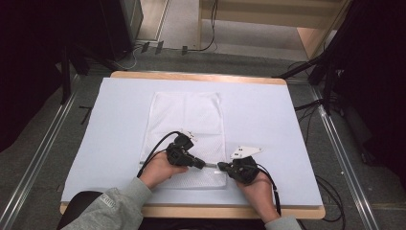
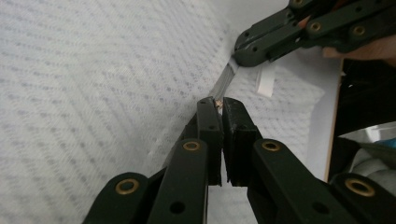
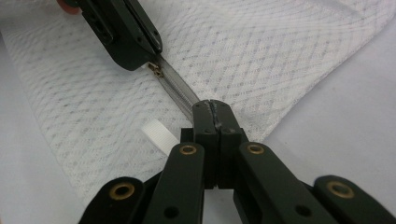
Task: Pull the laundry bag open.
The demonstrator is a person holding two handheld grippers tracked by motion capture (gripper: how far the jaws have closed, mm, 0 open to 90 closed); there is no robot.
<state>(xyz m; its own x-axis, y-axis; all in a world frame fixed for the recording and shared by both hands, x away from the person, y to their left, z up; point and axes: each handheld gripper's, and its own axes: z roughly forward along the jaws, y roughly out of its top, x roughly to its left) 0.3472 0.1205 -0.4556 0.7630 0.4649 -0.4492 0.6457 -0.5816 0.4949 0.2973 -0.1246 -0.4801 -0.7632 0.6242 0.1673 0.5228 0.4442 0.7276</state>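
Note:
A white mesh bag lies flat on the table's white cover. Its grey zipper runs along the near edge. My left gripper is shut on the zipper pull, and a bit of brass shows between its tips. My right gripper is shut on the zipper's end at the bag's edge, a short way to the right. The two grippers face each other tip to tip, with a short stretch of zipper taut between them. A white label tab sticks out beside the right jaws.
The table's wooden front edge lies just behind both hands. Cables trail from each gripper over the cover. Dark stands and floor rails flank the table on both sides, and open white cover lies left and right of the bag.

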